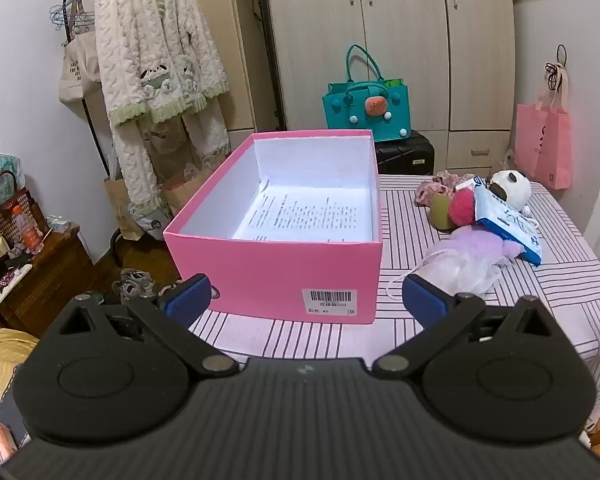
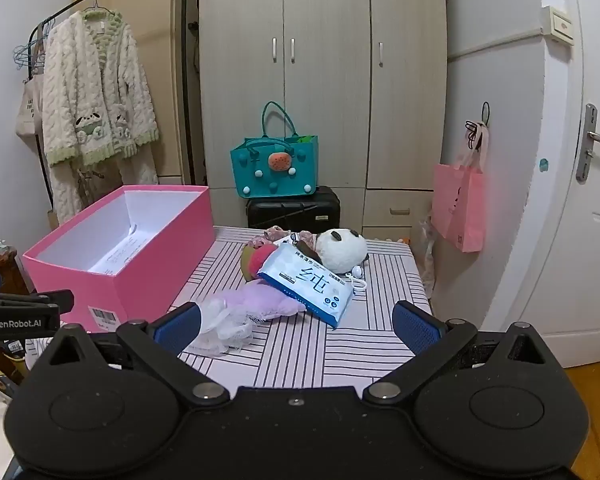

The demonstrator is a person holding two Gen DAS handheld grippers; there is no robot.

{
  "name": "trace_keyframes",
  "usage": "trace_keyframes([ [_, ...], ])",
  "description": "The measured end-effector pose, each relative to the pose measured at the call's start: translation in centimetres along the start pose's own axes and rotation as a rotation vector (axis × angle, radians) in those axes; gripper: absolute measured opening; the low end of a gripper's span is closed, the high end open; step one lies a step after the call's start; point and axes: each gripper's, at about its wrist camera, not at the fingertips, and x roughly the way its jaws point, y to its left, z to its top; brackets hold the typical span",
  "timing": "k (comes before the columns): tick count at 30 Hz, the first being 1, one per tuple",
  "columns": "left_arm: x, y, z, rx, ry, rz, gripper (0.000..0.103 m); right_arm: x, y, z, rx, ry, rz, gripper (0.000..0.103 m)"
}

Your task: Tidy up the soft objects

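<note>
An open pink box (image 1: 276, 272) with a printed sheet inside stands on the striped table (image 1: 300, 340); it also shows in the right wrist view (image 2: 148, 272). To its right lies a pile of soft things: a panda plush (image 2: 342, 250), a blue-white wipes pack (image 2: 308, 284), a pink and green plush (image 2: 254, 260), a purple fluffy item (image 2: 266, 300), a white mesh puff (image 2: 224, 322) and floral fabric (image 2: 276, 236). My left gripper (image 1: 306, 304) is open and empty in front of the box. My right gripper (image 2: 296, 328) is open and empty, just before the pile.
A teal bag (image 2: 276, 164) sits on a black suitcase (image 2: 292, 208) behind the table, by the wardrobe. A pink bag (image 2: 458, 204) hangs at right near the door. A clothes rack with a fluffy robe (image 2: 96, 92) stands at left.
</note>
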Motion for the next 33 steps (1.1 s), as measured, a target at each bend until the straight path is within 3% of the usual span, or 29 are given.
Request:
trace_keyframes([
  [11, 0.36, 0.83, -0.20, -0.013, 0.039, -0.013, 0.103, -0.33, 0.11, -0.08, -0.011, 0.005, -0.008, 0.103],
  [33, 0.43, 0.68, -0.47, 0.012, 0.034, -0.077, 0.103, -0.40, -0.38, -0.63, -0.027, 0.004, -0.025, 0.103],
])
